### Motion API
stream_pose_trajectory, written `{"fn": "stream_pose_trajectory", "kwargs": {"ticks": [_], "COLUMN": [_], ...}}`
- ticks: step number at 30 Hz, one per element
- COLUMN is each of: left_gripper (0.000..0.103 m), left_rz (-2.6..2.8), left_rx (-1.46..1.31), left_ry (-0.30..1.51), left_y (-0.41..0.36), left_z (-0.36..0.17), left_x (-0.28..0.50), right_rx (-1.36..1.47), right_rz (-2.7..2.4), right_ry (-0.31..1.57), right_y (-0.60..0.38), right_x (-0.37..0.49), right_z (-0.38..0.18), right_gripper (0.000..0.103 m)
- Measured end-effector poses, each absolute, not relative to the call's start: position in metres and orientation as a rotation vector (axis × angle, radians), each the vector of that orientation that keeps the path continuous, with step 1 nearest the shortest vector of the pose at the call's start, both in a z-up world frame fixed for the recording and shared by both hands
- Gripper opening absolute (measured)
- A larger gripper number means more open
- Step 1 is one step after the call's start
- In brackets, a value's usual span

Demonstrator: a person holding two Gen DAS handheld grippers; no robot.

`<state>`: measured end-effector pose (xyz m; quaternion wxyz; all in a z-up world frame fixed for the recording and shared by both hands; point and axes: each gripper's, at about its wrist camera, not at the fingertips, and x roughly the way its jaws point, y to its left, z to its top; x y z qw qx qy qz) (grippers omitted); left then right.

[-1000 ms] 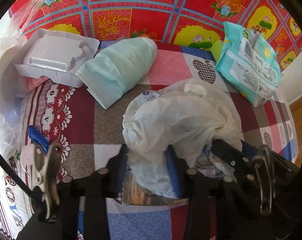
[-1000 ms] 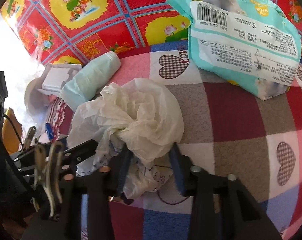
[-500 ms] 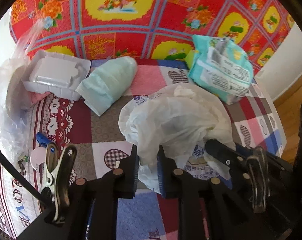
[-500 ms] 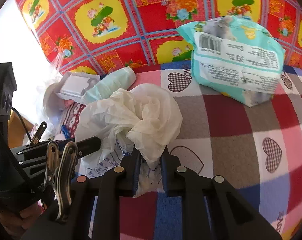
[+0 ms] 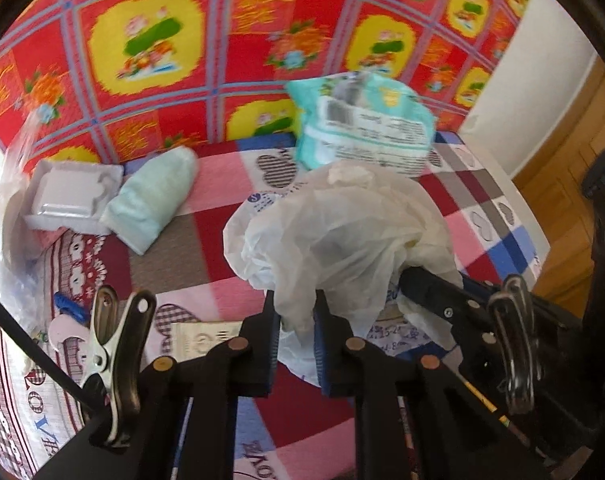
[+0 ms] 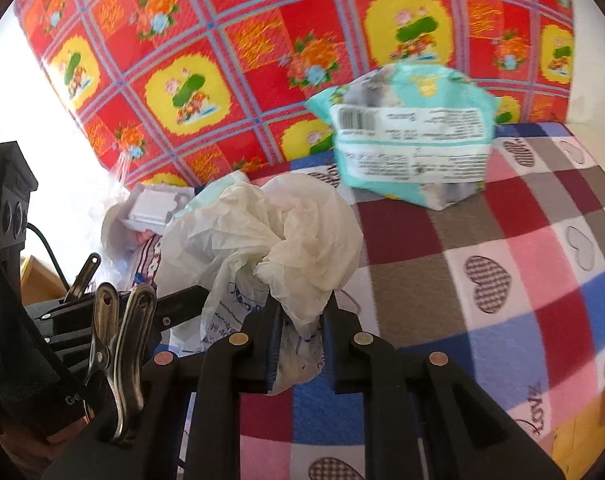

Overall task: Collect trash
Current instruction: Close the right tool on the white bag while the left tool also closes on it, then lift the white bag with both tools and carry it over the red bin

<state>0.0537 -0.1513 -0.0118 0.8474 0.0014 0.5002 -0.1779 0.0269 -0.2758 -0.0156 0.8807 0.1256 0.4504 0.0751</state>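
Ahead of the tongs, the teal packet's (image 5: 362, 128) label print is smeared unreadable, and the white plastic bag (image 6: 270, 236) hides the bedspread (image 6: 482, 248) behind it

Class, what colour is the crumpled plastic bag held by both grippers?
Translucent white plastic bag, with blue print; clearest in the right wrist view.

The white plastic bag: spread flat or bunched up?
Bunched up: the white plastic bag is a crumpled wad, pinched by both the left hand-held gripper and right hand-held gripper.

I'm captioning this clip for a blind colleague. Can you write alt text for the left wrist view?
The left gripper is shut on a crumpled white plastic bag above a checked heart-print blanket. Behind lie a teal wipes pack, a pale green rolled diaper and a white plastic tray, before a red floral cloth.
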Motion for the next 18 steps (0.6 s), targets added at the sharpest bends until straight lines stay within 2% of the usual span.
{"fn": "stream_pose_trajectory", "kwargs": {"ticks": [18], "left_gripper": [0.015], "left_rz": [-0.496], "left_rx": [0.074], "left_ry": [1.019], "left_y": [-0.280], "left_z": [0.010], "left_x": [0.002], "right_rx": [0.319], "right_rz": [0.024], "right_ry": [0.868], "right_y": [-0.385], "right_x": [-0.045], "right_z": [0.012], "right_gripper": [0.018]}}
